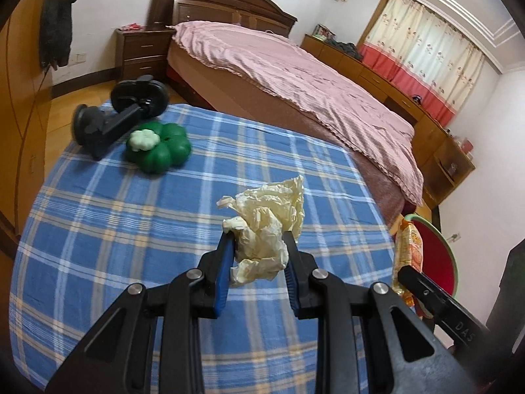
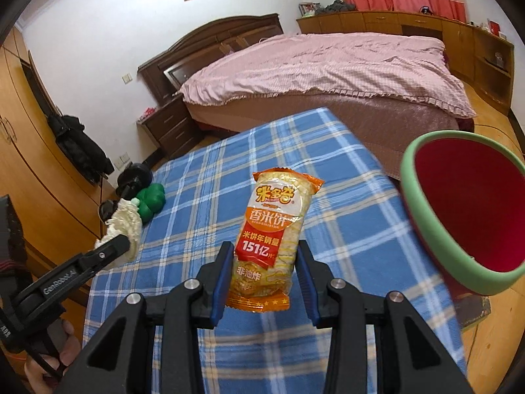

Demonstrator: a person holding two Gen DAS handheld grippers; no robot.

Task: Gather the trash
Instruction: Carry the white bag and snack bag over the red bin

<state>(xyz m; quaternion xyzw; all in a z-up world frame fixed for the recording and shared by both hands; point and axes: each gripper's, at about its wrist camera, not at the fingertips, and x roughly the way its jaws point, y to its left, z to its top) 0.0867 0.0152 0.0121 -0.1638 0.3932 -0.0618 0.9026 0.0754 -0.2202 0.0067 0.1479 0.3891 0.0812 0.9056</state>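
Tablecloth (image 1: 131, 229): blue plaid w/ white & pale yellow lines. Crumpled paper (image 1: 265, 229): cream. Snack pack (image 2: 272, 239): orange, red band, white lettering. Bin (image 2: 426, 216): mint-green rim, red inside. Toy (image 1: 164, 151) near far left corner: dark green w/ white top. Gripper pads: blue.

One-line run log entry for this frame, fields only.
left gripper: shut on crumpled paper | right gripper: shut on snack packet | both above checked cloth | bin: right side, open
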